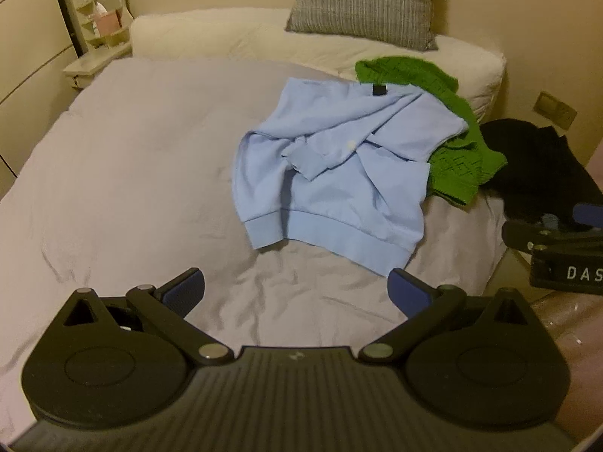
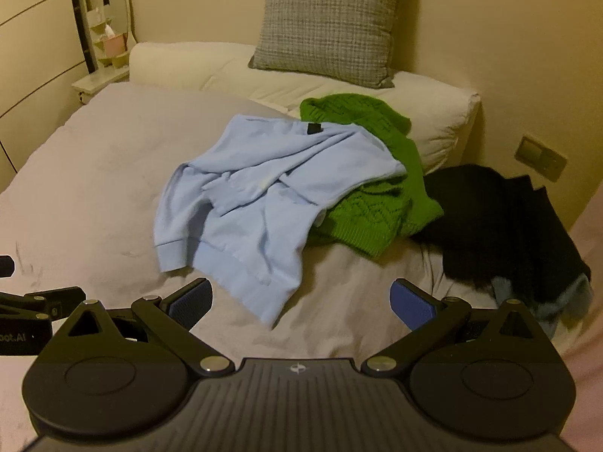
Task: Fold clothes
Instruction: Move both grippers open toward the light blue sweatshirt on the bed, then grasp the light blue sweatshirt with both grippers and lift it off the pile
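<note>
A home bedroom, bed (image 1: 143, 173) under a grey duvet, white pillows (image 1: 233, 37) and grey cushion (image 2: 328, 19) at the wall, oval mirror (image 2: 117, 3) above a small bedside shelf (image 2: 100, 81), wall socket (image 2: 541, 158)

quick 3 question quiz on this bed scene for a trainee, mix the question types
1. True or false: the light blue sweatshirt lies partly on top of the green knit sweater.
2. Which garment lies nearest the bed's right edge? A) the light blue sweatshirt B) the green knit sweater C) the black garment
3. Fill in: the left gripper and the right gripper are both ____, holding nothing.

Key: 1 true; 2 C; 3 open
</note>
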`<state>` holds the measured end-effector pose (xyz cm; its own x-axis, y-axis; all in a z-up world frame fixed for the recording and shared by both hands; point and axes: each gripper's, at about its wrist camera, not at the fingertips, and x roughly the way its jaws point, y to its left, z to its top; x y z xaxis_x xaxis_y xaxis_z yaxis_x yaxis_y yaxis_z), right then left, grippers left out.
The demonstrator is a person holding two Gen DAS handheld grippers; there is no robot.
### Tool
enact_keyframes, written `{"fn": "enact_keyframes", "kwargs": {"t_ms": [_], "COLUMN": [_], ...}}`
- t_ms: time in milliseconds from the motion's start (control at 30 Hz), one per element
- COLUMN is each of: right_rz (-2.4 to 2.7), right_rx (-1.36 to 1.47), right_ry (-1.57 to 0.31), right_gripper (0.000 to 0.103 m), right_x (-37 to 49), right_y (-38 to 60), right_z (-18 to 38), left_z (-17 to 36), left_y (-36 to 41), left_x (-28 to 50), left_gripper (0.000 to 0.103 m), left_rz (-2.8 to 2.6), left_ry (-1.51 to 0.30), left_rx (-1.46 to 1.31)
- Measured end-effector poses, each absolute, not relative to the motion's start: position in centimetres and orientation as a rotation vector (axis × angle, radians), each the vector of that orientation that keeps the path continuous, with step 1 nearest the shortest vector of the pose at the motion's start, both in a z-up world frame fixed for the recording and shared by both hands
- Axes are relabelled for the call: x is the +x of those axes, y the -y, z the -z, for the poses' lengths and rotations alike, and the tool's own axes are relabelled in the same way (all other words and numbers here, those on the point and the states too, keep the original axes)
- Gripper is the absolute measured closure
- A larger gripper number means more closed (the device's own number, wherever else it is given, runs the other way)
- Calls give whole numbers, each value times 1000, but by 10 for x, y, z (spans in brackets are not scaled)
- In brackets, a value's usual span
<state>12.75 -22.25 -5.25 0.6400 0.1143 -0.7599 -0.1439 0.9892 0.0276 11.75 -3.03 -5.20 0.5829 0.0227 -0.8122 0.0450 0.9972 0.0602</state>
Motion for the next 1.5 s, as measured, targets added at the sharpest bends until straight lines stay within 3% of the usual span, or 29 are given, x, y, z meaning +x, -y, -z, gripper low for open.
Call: {"fn": "enact_keyframes", "kwargs": {"t_ms": [533, 867, 1033, 1133, 1267, 1500], "right_rz": [-277, -279, -290, -284, -250, -162], "right_rx": [-7, -93, -63, -50, -3, 149], "right_ry": [-1039, -1028, -1026, -1018, -1028, -1055], "right_gripper": [2, 5, 13, 12, 4, 0], "right_x": [313, 407, 455, 478, 501, 511], "right_y": [310, 318, 310, 307, 314, 342], "right_z": [123, 161, 172, 179, 192, 220], "left_z": [120, 156, 172, 184, 203, 250], "left_y": [122, 138, 135, 129, 101, 17], "left_x": [278, 365, 407, 429, 435, 413], "left_gripper": [4, 25, 33, 33, 24, 23], "left_rz": [-52, -12, 0, -2, -57, -250], "left_ry": [-1081, -1126, -1129, -1135, -1166, -1262], "left_rx": [64, 48, 33, 20, -8, -144]}}
